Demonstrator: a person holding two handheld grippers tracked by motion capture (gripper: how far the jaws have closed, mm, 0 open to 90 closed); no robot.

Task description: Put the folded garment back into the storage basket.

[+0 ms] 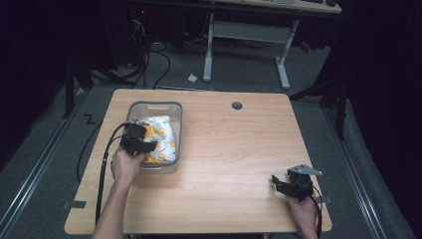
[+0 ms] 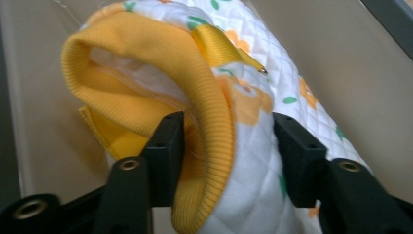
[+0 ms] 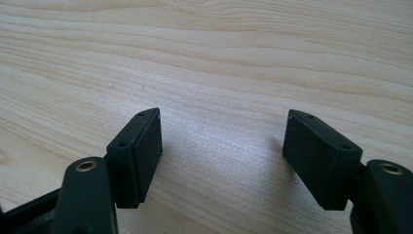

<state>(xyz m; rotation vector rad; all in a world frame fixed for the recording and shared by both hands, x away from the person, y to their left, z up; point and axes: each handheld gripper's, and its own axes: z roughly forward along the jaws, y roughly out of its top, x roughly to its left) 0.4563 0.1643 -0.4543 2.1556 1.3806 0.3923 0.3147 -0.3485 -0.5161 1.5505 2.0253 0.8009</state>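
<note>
A white quilted garment point(image 1: 162, 133) with orange flowers, green leaves and a yellow ribbed cuff lies rolled up in a grey plastic bin point(image 1: 154, 104) on the left of the wooden table point(image 1: 234, 149). My left gripper point(image 1: 149, 146) reaches into the bin's near end. In the left gripper view its jaws point(image 2: 228, 146) press on both sides of the garment point(image 2: 243, 175), one on the cuff and one on the white quilting. My right gripper point(image 1: 278, 183) rests near the table's front right corner, open point(image 3: 224, 141), with bare wood between its jaws.
A round cable hole point(image 1: 237, 105) sits near the table's far edge. Beyond the table are a white desk frame point(image 1: 246, 35), cables on the floor and a scrap of paper point(image 1: 192, 77). Black cables trail from both grippers.
</note>
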